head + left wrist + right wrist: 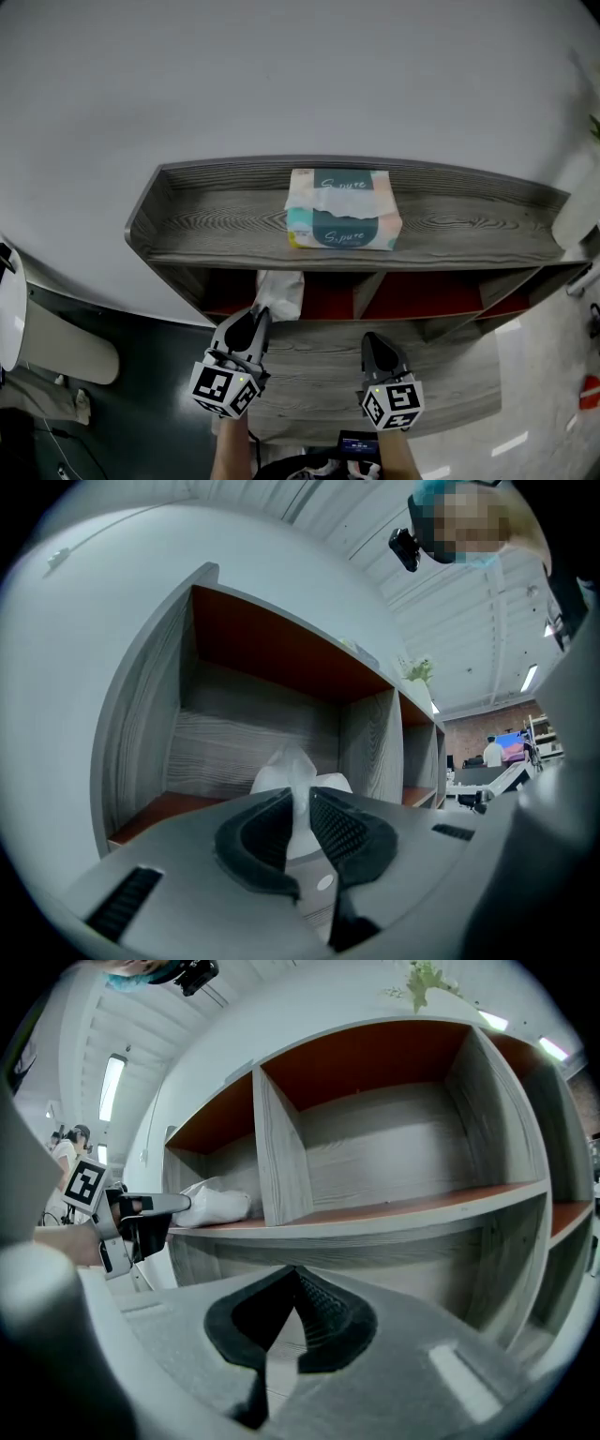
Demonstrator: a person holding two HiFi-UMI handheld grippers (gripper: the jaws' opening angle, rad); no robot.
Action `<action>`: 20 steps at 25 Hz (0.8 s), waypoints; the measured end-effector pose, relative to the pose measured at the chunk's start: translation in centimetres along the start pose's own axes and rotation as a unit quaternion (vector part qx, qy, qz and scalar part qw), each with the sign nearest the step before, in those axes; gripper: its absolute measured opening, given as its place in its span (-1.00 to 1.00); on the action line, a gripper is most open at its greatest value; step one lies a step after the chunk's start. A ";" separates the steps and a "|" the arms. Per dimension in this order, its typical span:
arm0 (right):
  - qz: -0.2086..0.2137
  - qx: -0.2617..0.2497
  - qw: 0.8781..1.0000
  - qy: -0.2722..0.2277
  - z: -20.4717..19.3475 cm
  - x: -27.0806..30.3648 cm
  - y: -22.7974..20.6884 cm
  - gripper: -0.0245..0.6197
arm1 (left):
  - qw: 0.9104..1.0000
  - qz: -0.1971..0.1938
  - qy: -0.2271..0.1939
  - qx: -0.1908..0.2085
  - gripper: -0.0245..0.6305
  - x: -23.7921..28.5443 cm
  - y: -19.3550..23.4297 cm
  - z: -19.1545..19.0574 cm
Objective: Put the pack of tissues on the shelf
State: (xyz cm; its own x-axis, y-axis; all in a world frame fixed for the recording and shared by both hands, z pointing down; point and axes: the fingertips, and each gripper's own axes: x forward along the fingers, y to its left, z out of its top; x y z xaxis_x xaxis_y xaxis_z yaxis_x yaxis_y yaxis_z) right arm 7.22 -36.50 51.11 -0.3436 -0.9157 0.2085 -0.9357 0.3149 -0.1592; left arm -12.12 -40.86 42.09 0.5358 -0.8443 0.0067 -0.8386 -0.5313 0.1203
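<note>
A white plastic-wrapped pack of tissues (281,291) lies in the left compartment under the top board of the grey wooden shelf (206,223). My left gripper (261,315) is shut on the pack's crimped end (294,764), which stands pinched between the ribbed pads. In the right gripper view the same pack (217,1206) rests on the reddish compartment floor, with the left gripper (141,1215) at its near end. My right gripper (370,339) hovers in front of the lower board, its jaws (296,1275) shut with nothing in them. A second, teal-printed tissue pack (342,211) sits on the shelf top.
Upright dividers (277,1162) split the shelf into several red-backed compartments; those to the right hold nothing. A plain wall rises behind the shelf. A small plant (427,977) stands on the top board. A white rounded object (66,347) lies over dark floor at left.
</note>
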 end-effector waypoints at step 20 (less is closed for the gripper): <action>-0.001 -0.011 1.000 -0.009 1.0 0.4 -0.1 -0.91 | 0.999 0.044 0.005 -0.009 -0.48 0.5 1.6 -1.0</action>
State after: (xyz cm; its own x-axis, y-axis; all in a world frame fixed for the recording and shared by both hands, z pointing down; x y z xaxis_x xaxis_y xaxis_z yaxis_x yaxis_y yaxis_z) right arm 7.25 -37.13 50.19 -0.3395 -0.9211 0.1907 -0.9383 0.3175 -0.1372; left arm -13.08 -42.10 43.29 0.4618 -0.8866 0.0270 -0.8802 -0.4544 0.1368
